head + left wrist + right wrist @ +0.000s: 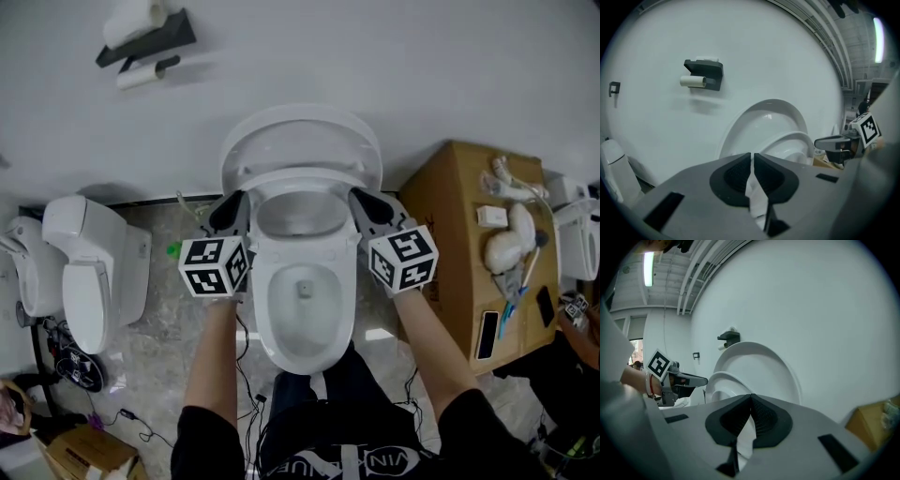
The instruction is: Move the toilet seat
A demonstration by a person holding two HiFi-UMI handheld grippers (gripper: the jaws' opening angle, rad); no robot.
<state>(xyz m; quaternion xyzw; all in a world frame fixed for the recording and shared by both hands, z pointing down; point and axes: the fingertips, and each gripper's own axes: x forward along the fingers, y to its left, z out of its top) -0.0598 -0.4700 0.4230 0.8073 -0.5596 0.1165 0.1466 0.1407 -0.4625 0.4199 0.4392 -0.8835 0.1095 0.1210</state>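
Observation:
A white toilet (305, 309) stands against the wall with its lid (300, 141) up. The seat ring (302, 214) is tilted partway between bowl and lid; it also appears as the seat ring (790, 143) and the seat ring (719, 380), ahead of the jaws. My left gripper (236, 202) is at the ring's left edge and my right gripper (362, 199) at its right edge. Whether the tips touch the ring I cannot tell. The left gripper (753, 155) has only a thin slit between its pads, with nothing gripped. The right gripper (750, 395) has its pads pressed together, empty.
A second toilet (89, 272) stands at the left. At the right is a cardboard box (459, 216) with a handheld sprayer and small items on top. A paper roll holder (145, 42) hangs on the wall. Cables (248, 403) lie on the floor by my legs.

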